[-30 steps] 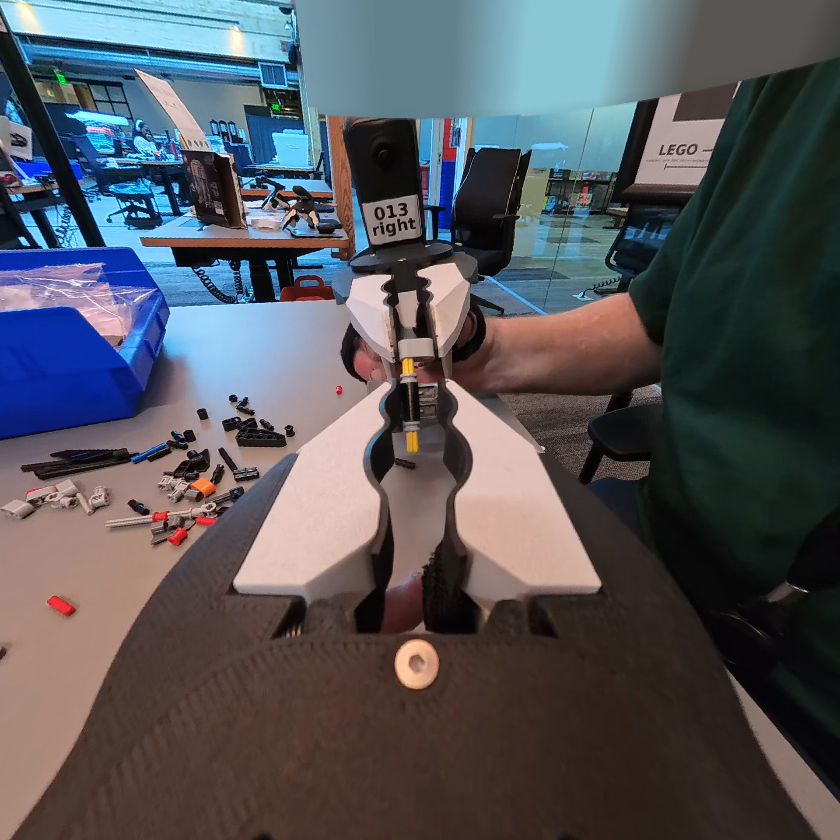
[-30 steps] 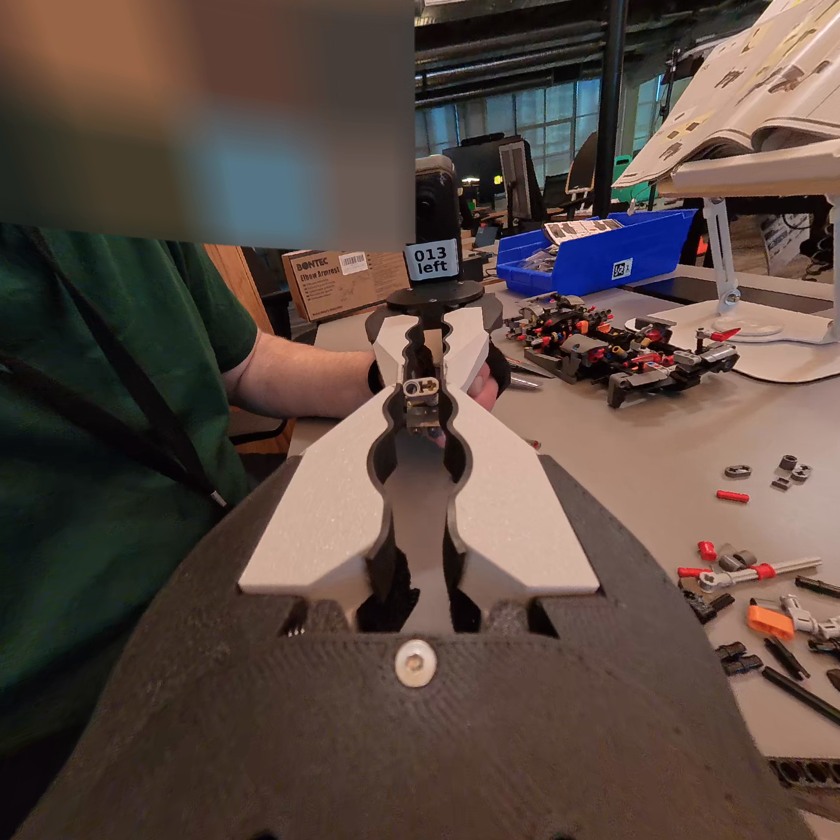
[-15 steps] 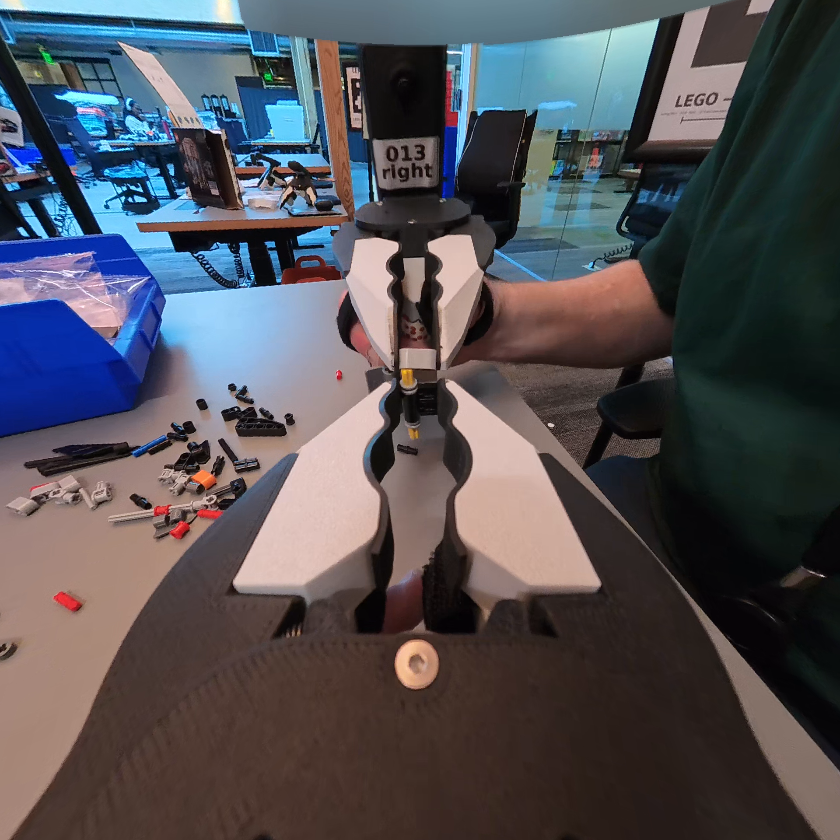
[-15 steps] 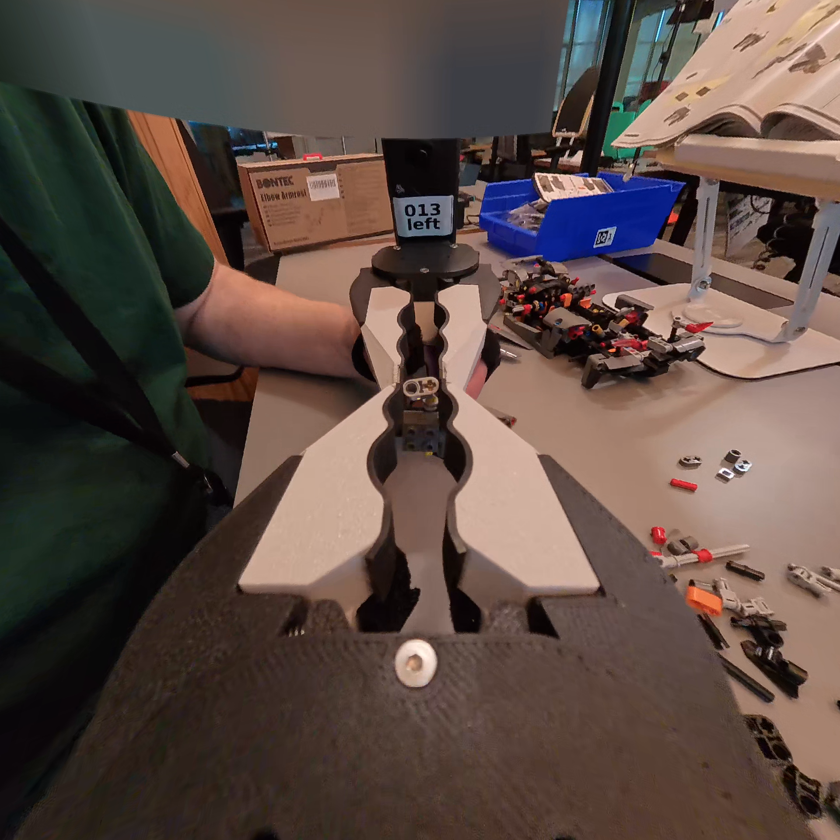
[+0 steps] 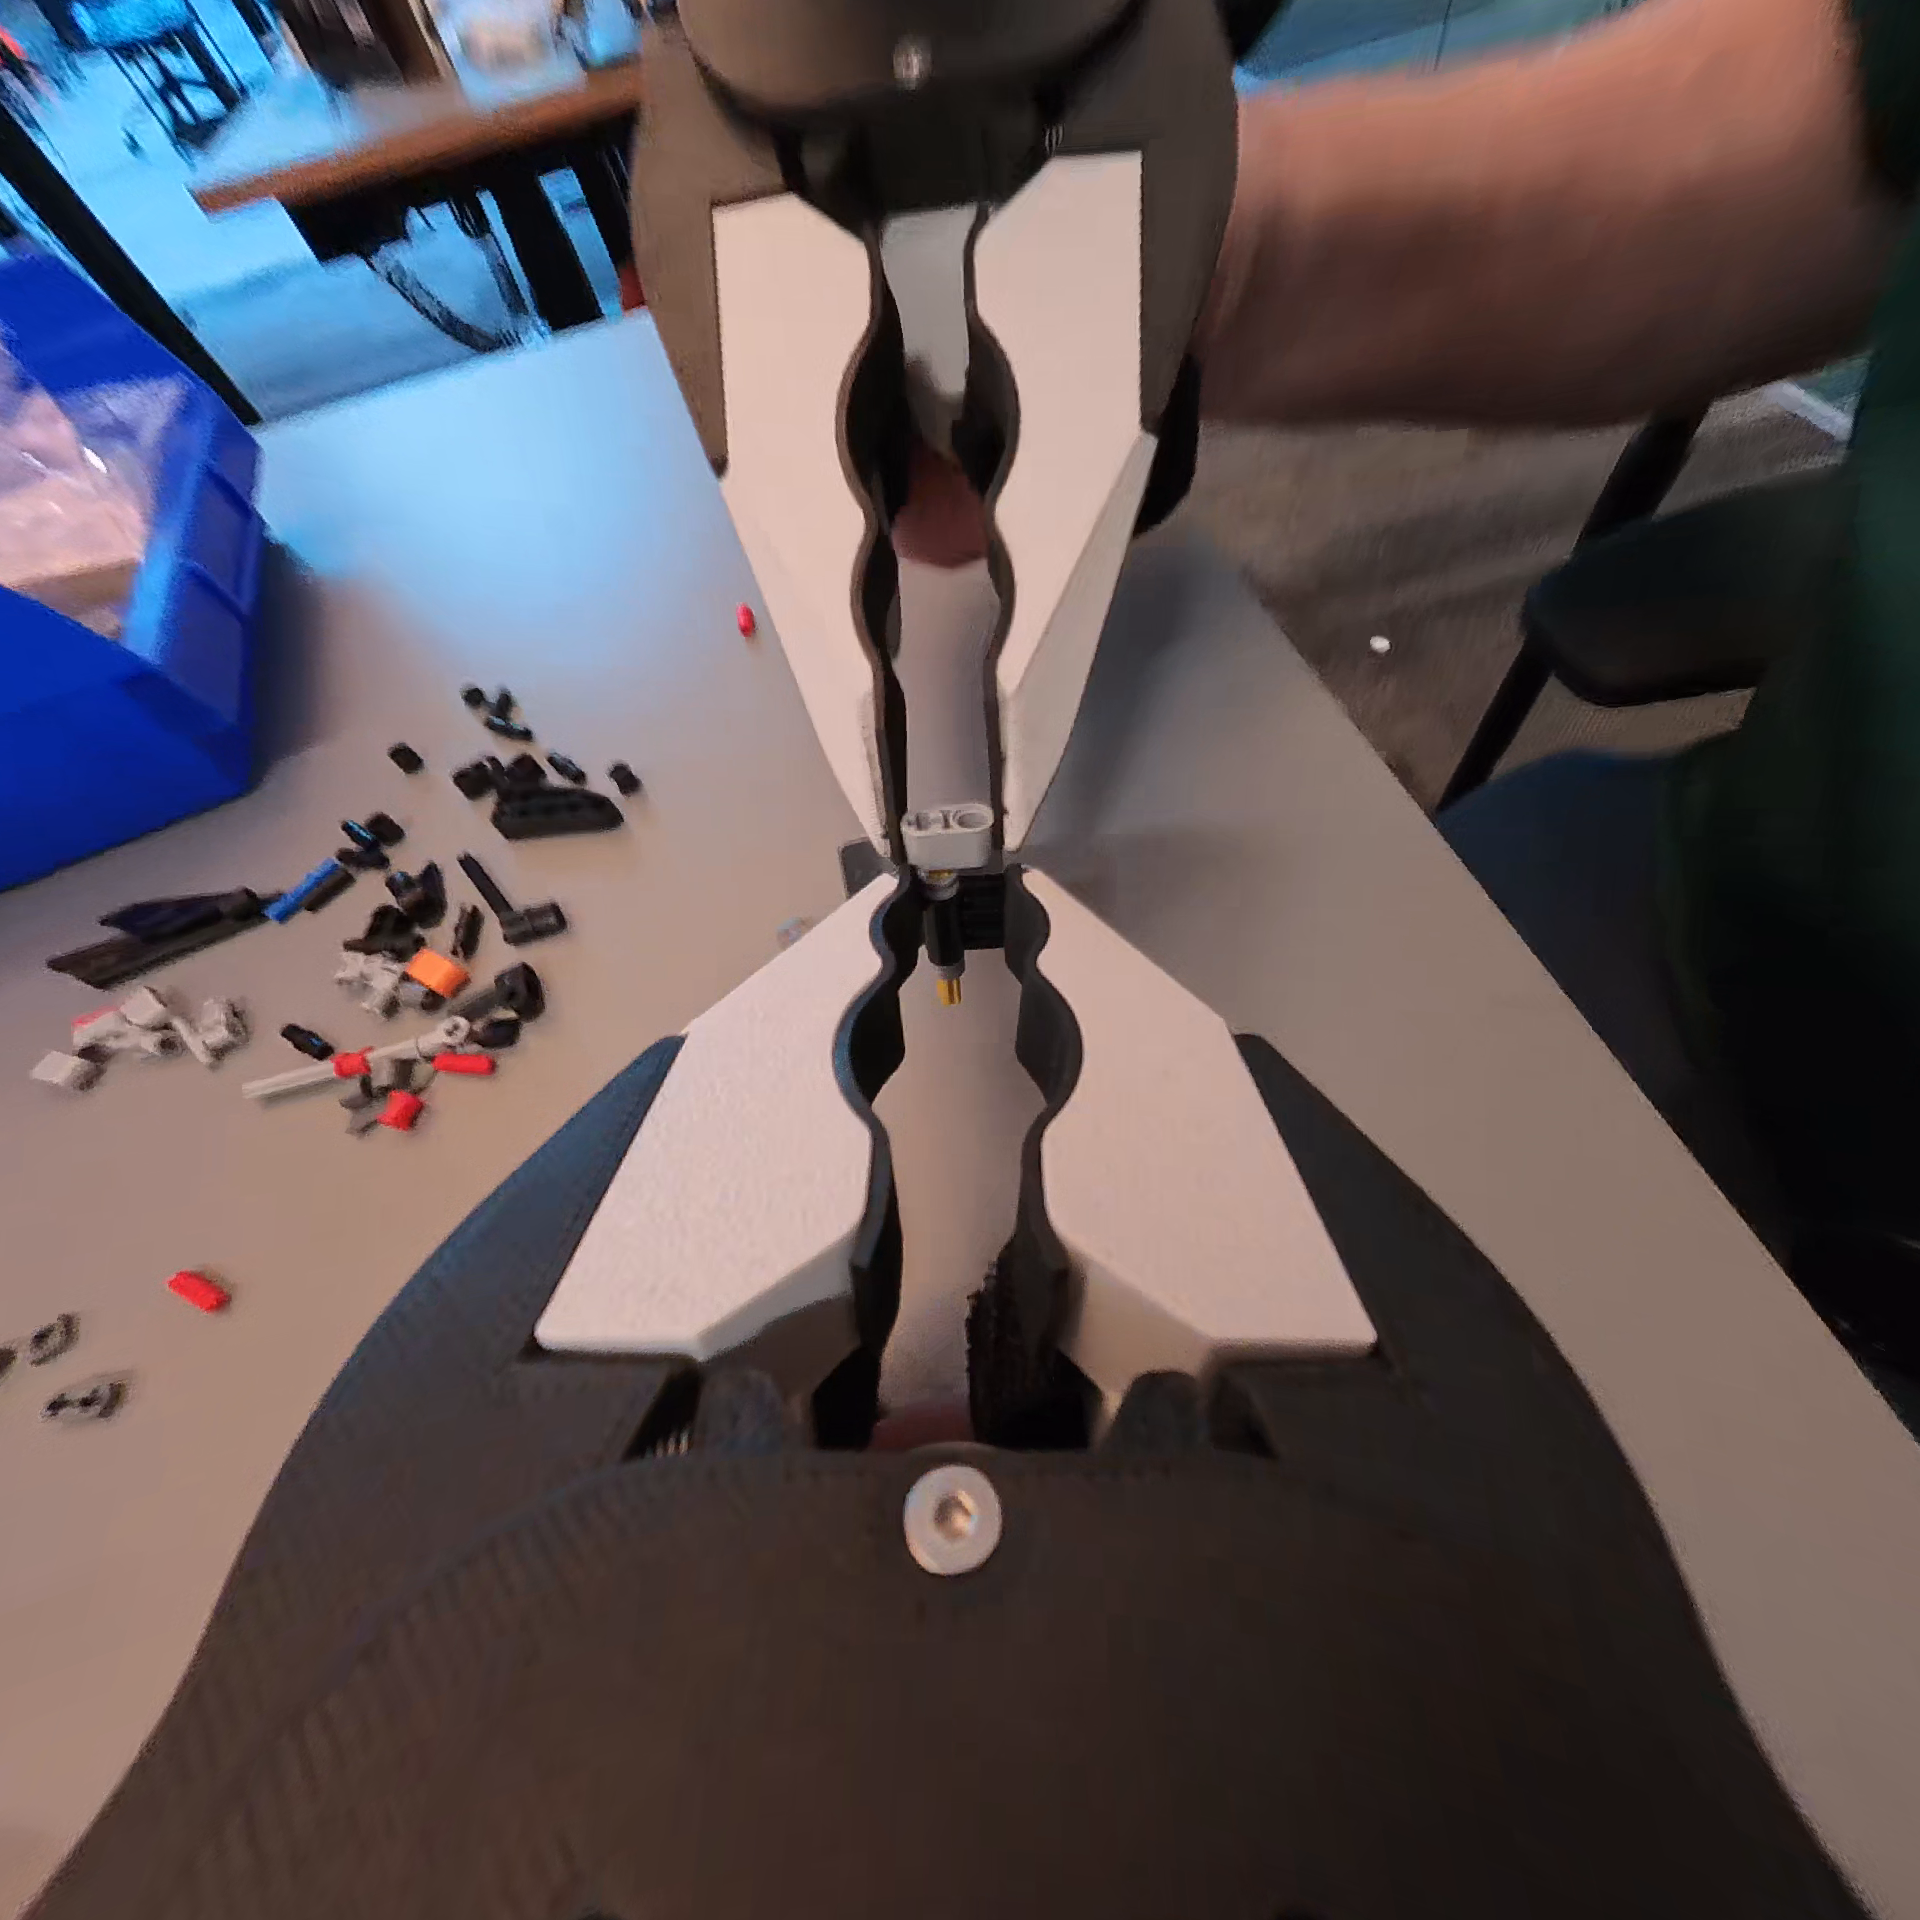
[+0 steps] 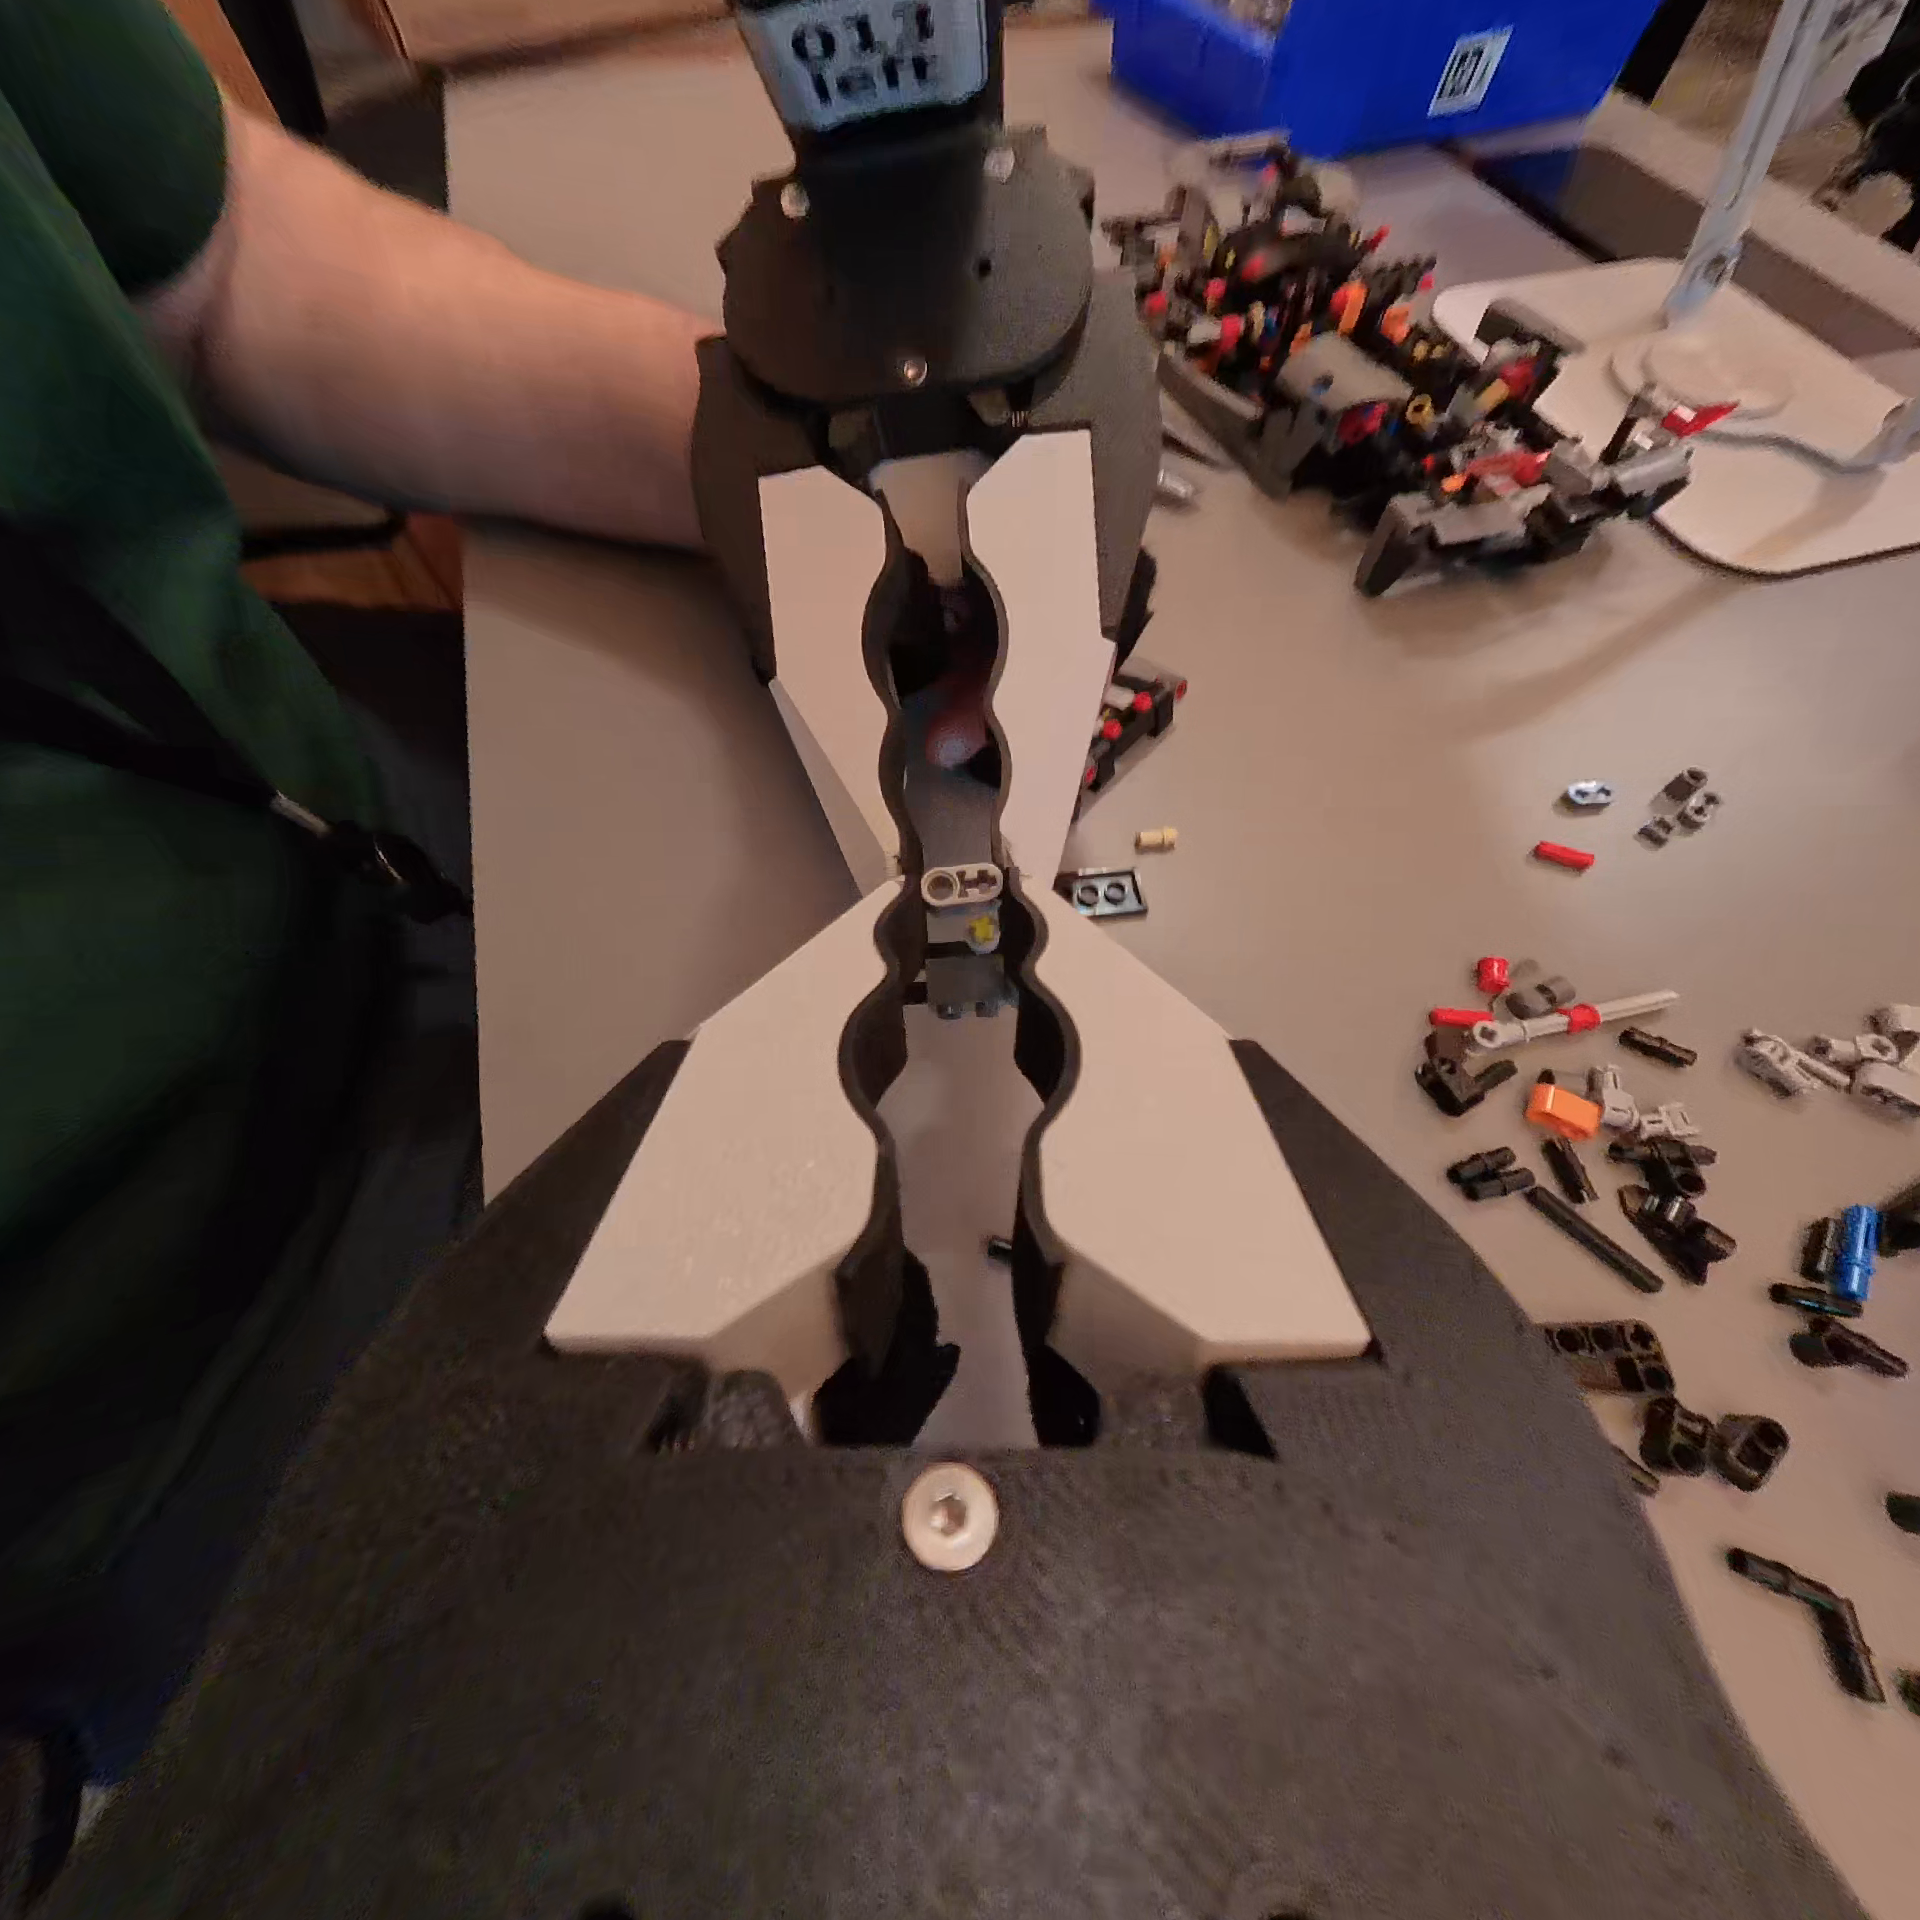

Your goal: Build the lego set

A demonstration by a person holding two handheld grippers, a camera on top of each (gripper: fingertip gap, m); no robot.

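1. Grey and white fingers of the left gripper [image 5: 951, 904] met the right gripper [image 5: 948, 831] tip to tip above the bench [image 5: 582, 499], each pointing at the other.
2. Left gripper was closed on a small black piece with a yellow axle [image 5: 948, 987] poking back between its fingers.
3. Right gripper [image 6: 961, 935] was clamped on a light grey connector [image 6: 961, 885] with two holes, which sat touching the top of the black piece, beside a dark grey block [image 6: 971, 982].
4. Loose black, grey, red and orange parts [image 5: 416, 977] lay scattered on the bench to the left, near a blue bin [image 5: 114, 665].
5. In the right wrist view, a partly built chassis [image 6: 1382, 384] stood farther back on the bench, well apart from the grippers.
6. A forearm below a green sleeve [image 6: 94, 125] reached in behind the left gripper [image 6: 961, 831].
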